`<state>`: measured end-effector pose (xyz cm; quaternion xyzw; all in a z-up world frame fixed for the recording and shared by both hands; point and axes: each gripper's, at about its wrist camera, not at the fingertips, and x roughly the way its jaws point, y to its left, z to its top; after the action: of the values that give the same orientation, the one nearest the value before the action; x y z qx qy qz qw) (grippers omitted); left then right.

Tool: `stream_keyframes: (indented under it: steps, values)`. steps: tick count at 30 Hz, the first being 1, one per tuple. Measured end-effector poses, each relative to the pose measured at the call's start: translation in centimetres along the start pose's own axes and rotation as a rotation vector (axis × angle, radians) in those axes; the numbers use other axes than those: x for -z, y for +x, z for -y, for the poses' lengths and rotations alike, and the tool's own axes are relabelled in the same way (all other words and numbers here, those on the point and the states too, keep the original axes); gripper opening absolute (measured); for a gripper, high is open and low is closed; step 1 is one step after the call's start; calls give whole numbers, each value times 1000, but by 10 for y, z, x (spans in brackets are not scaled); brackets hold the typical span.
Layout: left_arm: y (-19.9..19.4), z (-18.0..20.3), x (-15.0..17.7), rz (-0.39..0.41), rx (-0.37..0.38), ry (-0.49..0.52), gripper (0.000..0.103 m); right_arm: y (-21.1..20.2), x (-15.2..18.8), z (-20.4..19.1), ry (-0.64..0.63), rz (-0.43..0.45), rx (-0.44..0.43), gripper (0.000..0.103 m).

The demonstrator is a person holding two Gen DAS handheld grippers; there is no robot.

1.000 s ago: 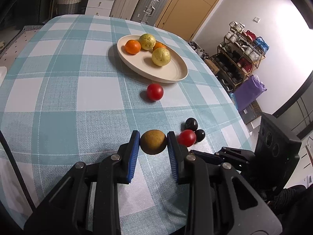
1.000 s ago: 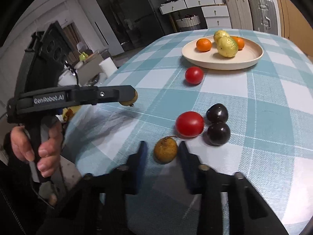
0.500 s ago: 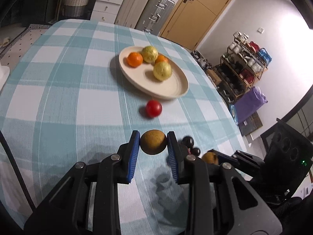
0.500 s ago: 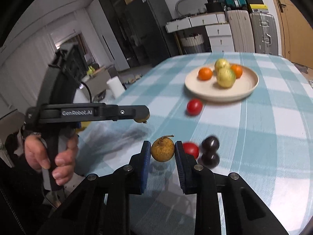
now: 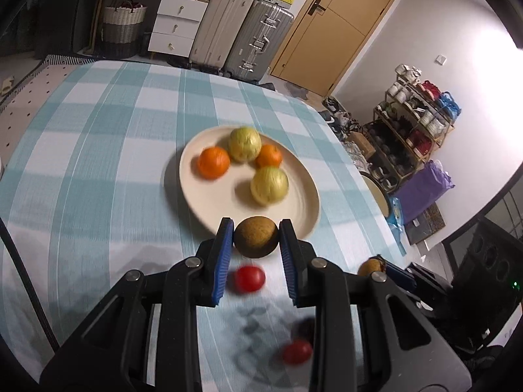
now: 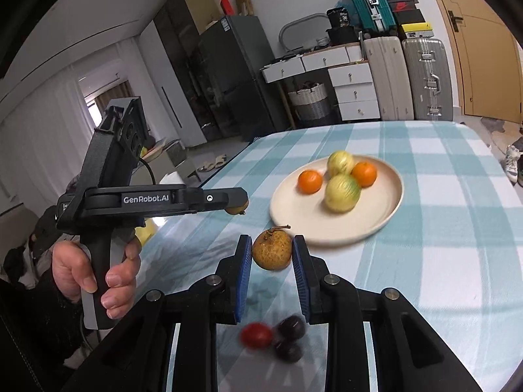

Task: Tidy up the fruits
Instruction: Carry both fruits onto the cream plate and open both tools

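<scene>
- Checked tablecloth (image 5: pixel 98 150) bearing a cream plate (image 5: pixel 209 209).
- Left gripper (image 5: pixel 256 235) clamps a brown fruit (image 5: pixel 256 236) at the plate's near rim.
- Right gripper (image 6: pixel 272 251) clamps a stemmed russet fruit (image 6: pixel 272 251) beside the plate.

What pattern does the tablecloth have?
The tablecloth has a checked pattern of pale teal and white squares, clearest in the left wrist view.

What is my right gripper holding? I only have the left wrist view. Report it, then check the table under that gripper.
Observer: The right gripper is shut on a stemmed brown fruit, stem pointing up.
Operator: Now the table under it.
Observer: Two dark fruits lie beside a red tomato on the tablecloth.
Operator: Check the left gripper's handle.
Observer: A hand is wrapped around the handle of the left gripper.
</scene>
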<state>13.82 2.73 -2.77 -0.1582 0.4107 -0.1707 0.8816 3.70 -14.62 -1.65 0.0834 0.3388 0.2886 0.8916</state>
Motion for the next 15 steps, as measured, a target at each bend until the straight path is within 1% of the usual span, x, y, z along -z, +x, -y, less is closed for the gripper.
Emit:
stream_keyframes:
  steps: [3,6,10,13,15]
  values:
    - [20,0,-20,-20,-10,-13,26,10,-12,15,19,-3,16,26]
    - [41,1,-38,-35,-21,-5,26,20,-22,30,39,-10,29,26]
    - [69,-4,-54,-73,-4,-46,26,35,-36,50,75,-21,36,26]
    - [86,-7,-64,-90,26,-70,26,47,-46,65,93,-37,58,26]
    - [96,-8,-68,-99,32,-76,26,54,-51,75,113,-42,60,26]
